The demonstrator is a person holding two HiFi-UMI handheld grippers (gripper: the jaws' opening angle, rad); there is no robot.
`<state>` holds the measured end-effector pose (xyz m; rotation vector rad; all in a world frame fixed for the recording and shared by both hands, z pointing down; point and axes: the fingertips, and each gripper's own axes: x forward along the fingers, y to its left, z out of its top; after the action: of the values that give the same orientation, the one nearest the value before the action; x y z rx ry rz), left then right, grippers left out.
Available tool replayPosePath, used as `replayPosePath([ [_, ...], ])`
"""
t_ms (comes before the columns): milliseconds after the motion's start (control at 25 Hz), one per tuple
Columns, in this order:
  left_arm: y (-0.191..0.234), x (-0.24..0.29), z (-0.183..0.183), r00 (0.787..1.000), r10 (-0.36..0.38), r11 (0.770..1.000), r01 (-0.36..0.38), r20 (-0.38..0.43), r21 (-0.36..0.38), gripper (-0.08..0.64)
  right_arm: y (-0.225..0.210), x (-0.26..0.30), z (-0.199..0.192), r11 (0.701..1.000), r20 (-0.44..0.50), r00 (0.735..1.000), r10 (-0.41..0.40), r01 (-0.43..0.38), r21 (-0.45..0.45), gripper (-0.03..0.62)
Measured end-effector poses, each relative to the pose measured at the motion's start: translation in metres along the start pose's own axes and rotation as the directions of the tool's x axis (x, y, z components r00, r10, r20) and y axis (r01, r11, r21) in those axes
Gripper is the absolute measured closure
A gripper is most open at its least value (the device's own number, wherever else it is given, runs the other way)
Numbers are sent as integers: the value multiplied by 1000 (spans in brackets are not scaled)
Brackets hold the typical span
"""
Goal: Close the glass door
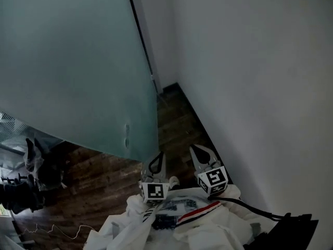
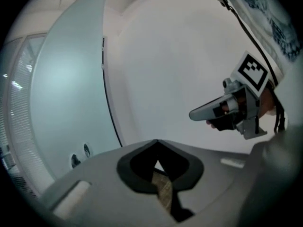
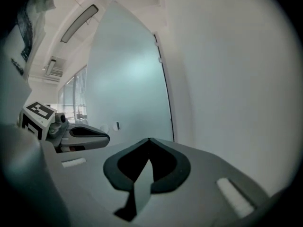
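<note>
Room, head view: white wall point(image 1: 250, 77) on the right, dark wooden floor point(image 1: 179, 121) below, narrowing into a corner at the far end.
Door, head view: the frosted glass door point(image 1: 78, 61) fills the upper left. It stands at an angle to the wall, with a wedge of floor between them. Two small holes point(image 1: 126, 133) sit near its free edge.
Tools, head view: the left gripper point(image 1: 157, 159) and the right gripper point(image 1: 203, 152) are side by side at the bottom centre, pointing toward the corner. Each carries a marker cube point(image 1: 154, 190). White sleeves point(image 1: 208, 225) lie behind them, and a black cable point(image 1: 250, 207) trails off to the right.
Left tool against door, head view: its tips lie close under the door's lower corner; whether they touch cannot be told.
Left gripper view, jaws: tips pressed together, nothing between them.
Left gripper view, surroundings: the door curves up the left side, apart from the jaws, with its two holes low down. The wall fills the middle, and the right gripper hangs in the air on the right.
Right gripper view, jaws: tips together, nothing held.
Right gripper view, surroundings: the door stands ahead and to the left, its hinge edge against the wall on the right. The left gripper shows at the left edge. A long ceiling light point(image 3: 78, 22) and bright windows point(image 3: 75, 103) lie beyond.
</note>
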<state>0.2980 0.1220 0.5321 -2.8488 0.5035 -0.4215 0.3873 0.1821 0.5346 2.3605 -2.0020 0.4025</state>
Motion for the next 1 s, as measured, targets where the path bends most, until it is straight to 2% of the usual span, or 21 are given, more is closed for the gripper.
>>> replayPosePath([
  [120, 3, -20, -7, 996, 85, 996, -85, -19, -25, 558, 24, 8, 3, 992, -1, 993, 116, -116, -49, 589],
  [200, 26, 6, -5, 985, 165, 984, -168, -55, -53, 558, 14, 48, 13, 975, -33, 977, 211, -213, -62, 589],
  [280, 54, 44, 3, 964, 249, 963, -257, -93, -78, 558, -4, 98, 29, 946, -73, 948, 309, -314, -75, 589],
  [400, 65, 30, 5, 926, 360, 924, -371, -117, -97, 558, 14, 109, 38, 896, -91, 901, 423, -432, -108, 588],
  [600, 51, -40, 1, 835, 523, 832, -544, -172, -113, 558, 60, 84, 30, 810, -125, 819, 560, -573, -127, 589],
  [720, 73, -39, -26, 767, 599, 764, -634, -231, -124, 558, 71, 123, 12, 745, -154, 753, 639, -657, -120, 589],
  [800, 87, -39, -35, 727, 638, 722, -679, -255, -130, 558, 78, 148, 6, 712, -171, 719, 674, -694, -110, 589],
  [1000, 94, -86, -28, 649, 710, 636, -758, -275, -147, 558, 115, 159, 4, 654, -231, 664, 711, -745, -130, 588],
])
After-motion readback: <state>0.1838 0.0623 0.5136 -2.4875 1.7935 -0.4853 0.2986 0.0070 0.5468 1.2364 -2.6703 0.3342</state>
